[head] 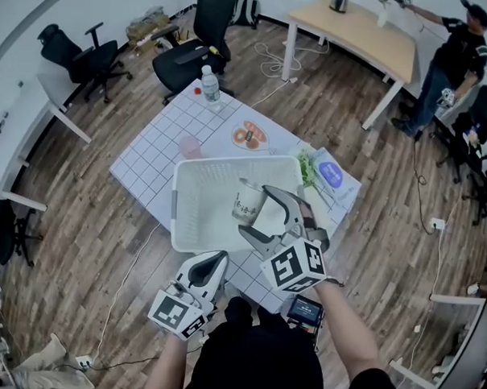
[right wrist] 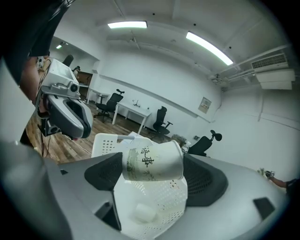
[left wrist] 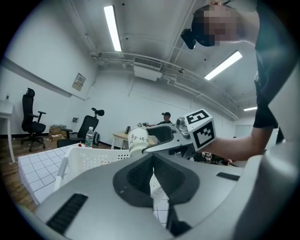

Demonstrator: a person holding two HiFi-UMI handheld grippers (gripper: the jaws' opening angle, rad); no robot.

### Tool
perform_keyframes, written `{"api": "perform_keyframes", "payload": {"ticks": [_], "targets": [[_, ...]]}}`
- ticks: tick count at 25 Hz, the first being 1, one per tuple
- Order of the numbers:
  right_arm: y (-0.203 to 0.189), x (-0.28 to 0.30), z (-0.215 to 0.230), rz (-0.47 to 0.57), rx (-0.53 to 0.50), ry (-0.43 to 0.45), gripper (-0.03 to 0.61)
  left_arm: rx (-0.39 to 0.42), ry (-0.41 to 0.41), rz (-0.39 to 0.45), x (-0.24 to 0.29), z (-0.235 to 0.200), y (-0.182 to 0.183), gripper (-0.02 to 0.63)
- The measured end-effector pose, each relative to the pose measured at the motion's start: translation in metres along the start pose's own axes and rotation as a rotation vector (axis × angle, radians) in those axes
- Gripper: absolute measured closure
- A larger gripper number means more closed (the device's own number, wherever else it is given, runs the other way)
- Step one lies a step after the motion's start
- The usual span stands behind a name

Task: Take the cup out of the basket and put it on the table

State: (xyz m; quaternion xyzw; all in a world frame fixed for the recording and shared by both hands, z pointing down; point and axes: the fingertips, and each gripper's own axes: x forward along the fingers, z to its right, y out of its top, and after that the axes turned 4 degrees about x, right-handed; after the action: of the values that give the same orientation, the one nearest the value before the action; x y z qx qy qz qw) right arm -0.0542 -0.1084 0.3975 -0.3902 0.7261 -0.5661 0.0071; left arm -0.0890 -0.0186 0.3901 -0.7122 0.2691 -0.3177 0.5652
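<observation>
**A:** What is on the left of the bench (head: 144, 161)?

**B:** A pink tumbler (head: 190, 147) stands on the checked cloth, in from the left corner. A water bottle (head: 209, 87) stands upright at the far corner. Closer to the person, the left gripper (head: 219, 258) hangs at the near edge, just beside the basket's near rim. Its jaws are pressed together with nothing between them.

**A:** And the basket?

**B:** The white basket (head: 179, 199) fills the middle of the bench, toward the near edge. A small white lump (right wrist: 142, 213) lies on its perforated floor. I cannot tell what it is.

**A:** Where is the paper cup?

**B:** The paper cup (head: 248, 206) is off the basket's floor, on its side in the air over the basket's right part. The left gripper view shows it above the rim. The right gripper (head: 254, 209) pinches it crosswise, with the base toward one pad and the mouth toward the other.

**A:** Anything further right?

**B:** A plate (head: 249, 136) with food on it lies just beyond the basket's far rim. A blue packet (head: 330, 176) lies at the right corner beside some greens, close to the basket's right rim.
</observation>
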Motion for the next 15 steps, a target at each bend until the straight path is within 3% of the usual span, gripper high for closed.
{"api": "perform_keyframes", "payload": {"ticks": [7, 15], "targets": [[0.020, -0.046, -0.017, 0.149, -0.044, -0.013, 0.198, -0.068, 0.002, 0.022, -0.003, 0.003, -0.001, 0.605], [0.016, -0.086, -0.045, 0.196, -0.127, 0.035, 0.198, -0.135, -0.088, 0.042, -0.002, 0.024, 0.005, 0.579]]}}
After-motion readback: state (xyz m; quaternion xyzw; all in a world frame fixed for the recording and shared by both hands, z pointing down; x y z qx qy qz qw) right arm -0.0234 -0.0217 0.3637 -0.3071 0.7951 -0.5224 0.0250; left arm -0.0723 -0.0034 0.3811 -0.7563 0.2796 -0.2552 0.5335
